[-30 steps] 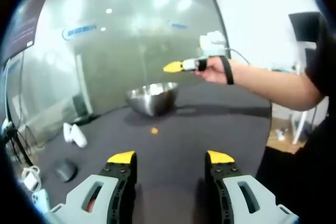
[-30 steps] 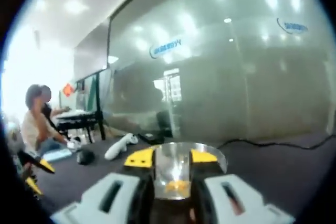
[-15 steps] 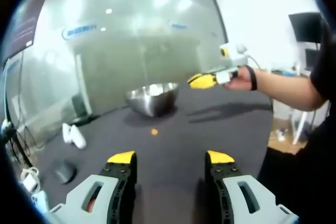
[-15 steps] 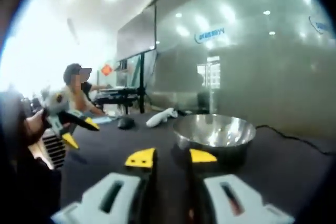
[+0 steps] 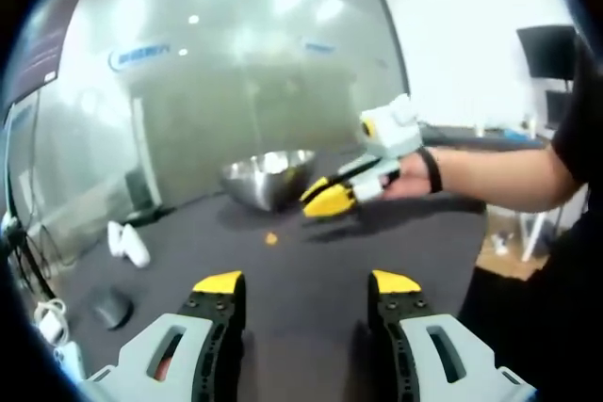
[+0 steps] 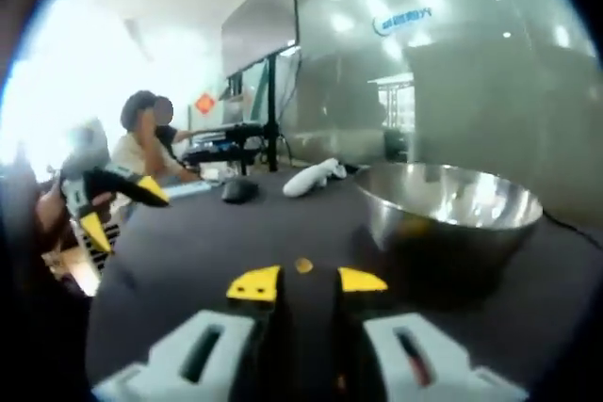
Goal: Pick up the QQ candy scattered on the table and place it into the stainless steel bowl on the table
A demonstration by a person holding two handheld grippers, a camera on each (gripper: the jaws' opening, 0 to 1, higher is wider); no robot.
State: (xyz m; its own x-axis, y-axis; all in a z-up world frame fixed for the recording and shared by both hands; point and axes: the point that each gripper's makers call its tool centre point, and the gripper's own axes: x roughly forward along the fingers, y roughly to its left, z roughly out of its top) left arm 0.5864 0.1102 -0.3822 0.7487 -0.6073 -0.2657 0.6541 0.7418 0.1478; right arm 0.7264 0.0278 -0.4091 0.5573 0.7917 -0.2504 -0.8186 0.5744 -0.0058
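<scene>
Left gripper view is looking across the dark table [image 5: 311, 280], and the left gripper [image 5: 306, 281] is sitting low over it with its yellow-tipped jaws spread wide, nothing between them. Past those jaws a single orange QQ candy [image 5: 271, 239] is lying on the tabletop, just in front of the stainless steel bowl [image 5: 266, 177]. The right gripper [image 5: 332, 198] is coming in from the right, held in the person's hand [image 5: 407, 176], tips angling down toward the table between the bowl and the candy; can't really tell from here how far apart its jaws are. Over on the left there's a white controller [image 5: 124, 242] and a dark mouse [image 5: 111, 306] on the table.

In the right gripper view that gripper's own jaws are standing apart with only a modest gap, and they're gripping nothing. The candy [image 6: 303, 266] is lying right beyond its tips, the bowl [image 6: 447, 209] is sitting to the right, and the left gripper [image 6: 104, 202] is showing at the far left.
</scene>
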